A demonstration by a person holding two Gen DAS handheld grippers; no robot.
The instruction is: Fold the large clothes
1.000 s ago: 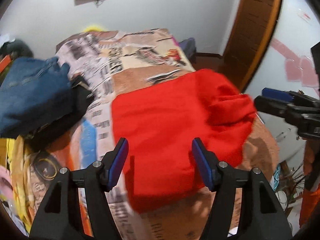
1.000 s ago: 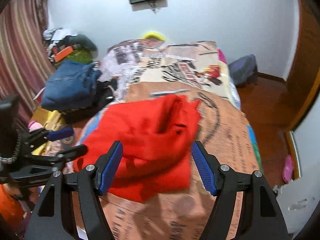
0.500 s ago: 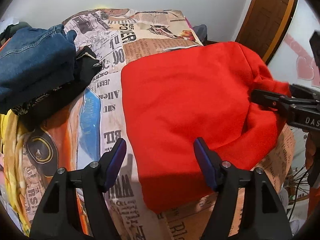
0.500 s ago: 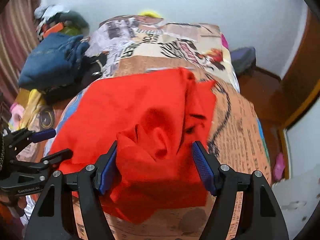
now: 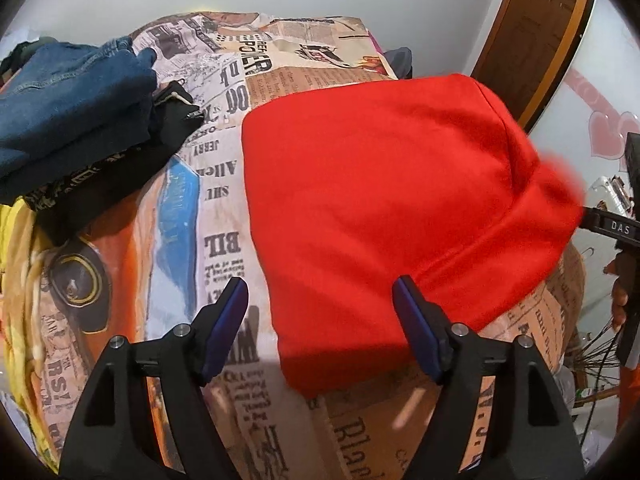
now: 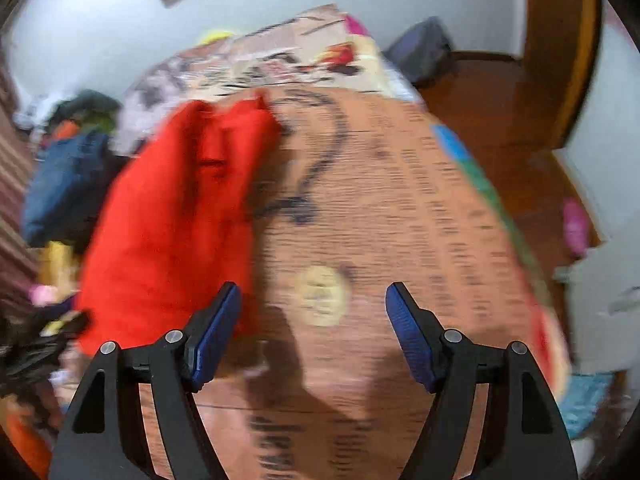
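Red garment (image 5: 384, 200) lies flat on the newspaper-print bedspread (image 5: 224, 216), folded into a rough rectangle, long axis running 6 to 12 in the left wrist view, near edge at 6. Left gripper (image 5: 320, 324) hovers over that near edge, fingers spread, nothing between them. Right gripper (image 6: 312, 332) also spread and empty, over bare bedspread; that view is blurred, garment at its 10. Blue jeans (image 5: 68, 96) piled on black clothing (image 5: 104, 168) at 10, just beside the garment, not touching. Wooden door (image 5: 540, 32) at 1.

Matt red cloth garment (image 5: 392, 200), printed fabric bedspread (image 5: 224, 216), denim jeans (image 5: 68, 100)
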